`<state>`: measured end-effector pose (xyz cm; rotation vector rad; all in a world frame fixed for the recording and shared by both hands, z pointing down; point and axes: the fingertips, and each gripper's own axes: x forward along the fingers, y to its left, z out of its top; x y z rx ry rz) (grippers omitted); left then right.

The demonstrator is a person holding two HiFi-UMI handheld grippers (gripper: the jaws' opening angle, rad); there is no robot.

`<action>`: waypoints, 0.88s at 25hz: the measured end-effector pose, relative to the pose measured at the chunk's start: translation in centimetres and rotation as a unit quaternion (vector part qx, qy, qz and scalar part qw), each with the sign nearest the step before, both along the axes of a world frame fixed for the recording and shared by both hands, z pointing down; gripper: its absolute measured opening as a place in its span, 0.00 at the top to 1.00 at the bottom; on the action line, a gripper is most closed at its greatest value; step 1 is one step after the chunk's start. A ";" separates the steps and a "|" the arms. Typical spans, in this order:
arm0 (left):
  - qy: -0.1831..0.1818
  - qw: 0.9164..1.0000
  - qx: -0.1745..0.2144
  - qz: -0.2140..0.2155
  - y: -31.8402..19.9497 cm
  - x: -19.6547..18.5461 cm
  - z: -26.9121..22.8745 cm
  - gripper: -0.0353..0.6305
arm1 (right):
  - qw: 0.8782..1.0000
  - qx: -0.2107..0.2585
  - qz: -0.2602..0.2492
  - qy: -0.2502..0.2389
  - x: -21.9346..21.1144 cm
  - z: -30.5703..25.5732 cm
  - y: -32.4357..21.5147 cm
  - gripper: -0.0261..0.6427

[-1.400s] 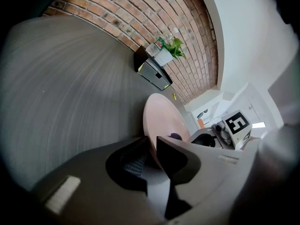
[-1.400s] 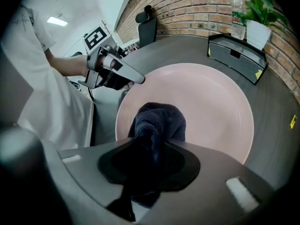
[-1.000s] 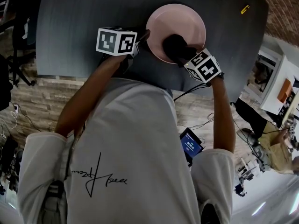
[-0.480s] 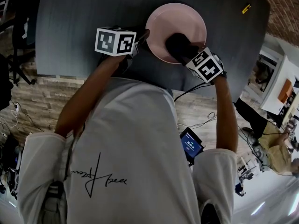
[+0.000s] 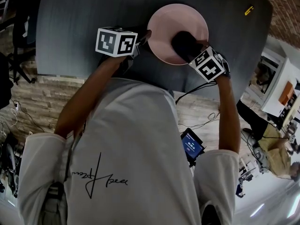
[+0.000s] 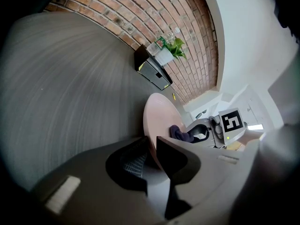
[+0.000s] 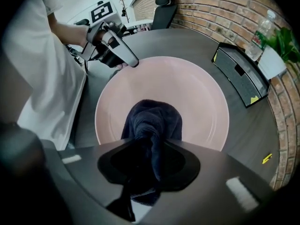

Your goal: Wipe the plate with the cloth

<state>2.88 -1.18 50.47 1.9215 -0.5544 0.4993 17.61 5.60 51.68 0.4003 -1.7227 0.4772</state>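
Note:
A pink plate [image 5: 178, 22] lies on the dark grey table [image 5: 84, 27]. My left gripper [image 5: 145, 35] grips the plate's left rim; in the left gripper view that rim [image 6: 157, 118] sits between the jaws of the left gripper [image 6: 152, 146]. My right gripper [image 7: 152, 158] points steeply down, shut on a bunched dark blue cloth [image 7: 152, 121]. The cloth [image 5: 184, 43] presses on the plate's [image 7: 192, 93] near right part. The right gripper view also shows the left gripper [image 7: 131, 61] at the rim.
A black box [image 7: 239, 74], a water bottle [image 7: 260, 32] and a potted plant [image 7: 281, 46] stand at the table's far side by the brick wall. A small yellow item [image 5: 247, 9] lies on the table. An office chair [image 7: 164, 8] stands beyond.
The right gripper has slid the cloth a little to the right across the plate and rolled slightly. The left gripper and the plate have stayed put.

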 end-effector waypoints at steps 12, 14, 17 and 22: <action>-0.004 1.000 0.003 0.008 -0.1 0.0 0.1 0.83 | 0.997 0.026 -0.036 0.067 1.9 0.2 -2.3 0.79; -0.004 1.000 0.003 0.009 -0.1 0.1 0.0 0.83 | 0.996 0.029 -0.043 0.076 2.1 0.2 -2.6 0.79; -0.004 1.000 0.002 0.009 -0.1 0.3 -0.1 0.83 | 0.995 0.034 -0.047 0.087 2.6 0.1 -3.2 0.79; -0.004 1.000 0.001 0.010 -0.2 0.2 0.0 0.83 | 0.993 0.041 -0.057 0.099 2.8 0.2 -4.2 0.79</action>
